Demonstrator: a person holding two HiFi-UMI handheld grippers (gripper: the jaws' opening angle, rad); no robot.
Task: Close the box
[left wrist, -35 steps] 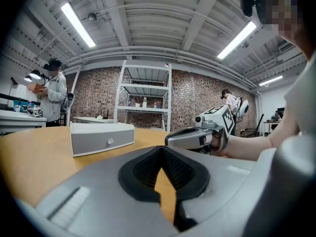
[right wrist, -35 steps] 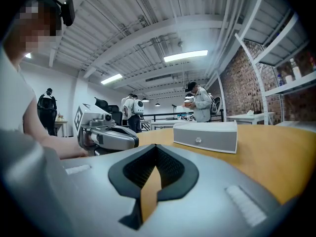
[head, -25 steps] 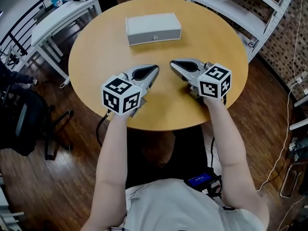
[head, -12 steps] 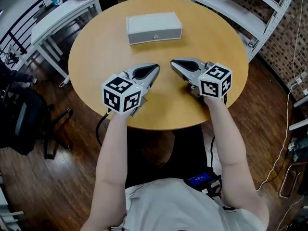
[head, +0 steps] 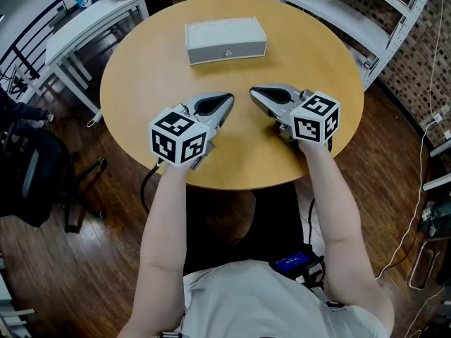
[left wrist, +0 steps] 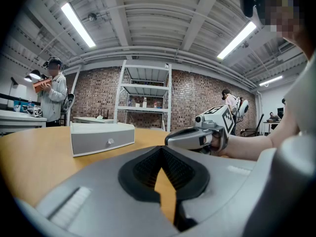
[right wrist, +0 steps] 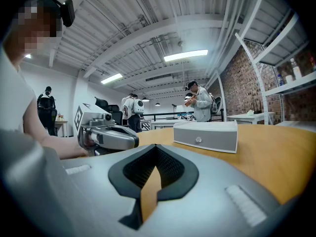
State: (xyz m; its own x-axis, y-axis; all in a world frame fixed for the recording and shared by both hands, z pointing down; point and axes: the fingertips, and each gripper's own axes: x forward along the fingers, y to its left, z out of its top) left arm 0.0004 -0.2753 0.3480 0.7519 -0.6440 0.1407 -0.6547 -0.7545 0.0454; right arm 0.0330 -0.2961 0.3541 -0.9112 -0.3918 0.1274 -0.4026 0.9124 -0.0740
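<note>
Wooden round surface (head: 141, 76), head view: grey box (head: 225, 41) at 12 o'clock, front flush. Left gripper (head: 227, 101) and right gripper (head: 254, 92) rest at 6 o'clock, unmoved this past second.
Left gripper view: jaws pressed together, empty.
Right gripper view: likewise.
Closing appears complete.
</note>
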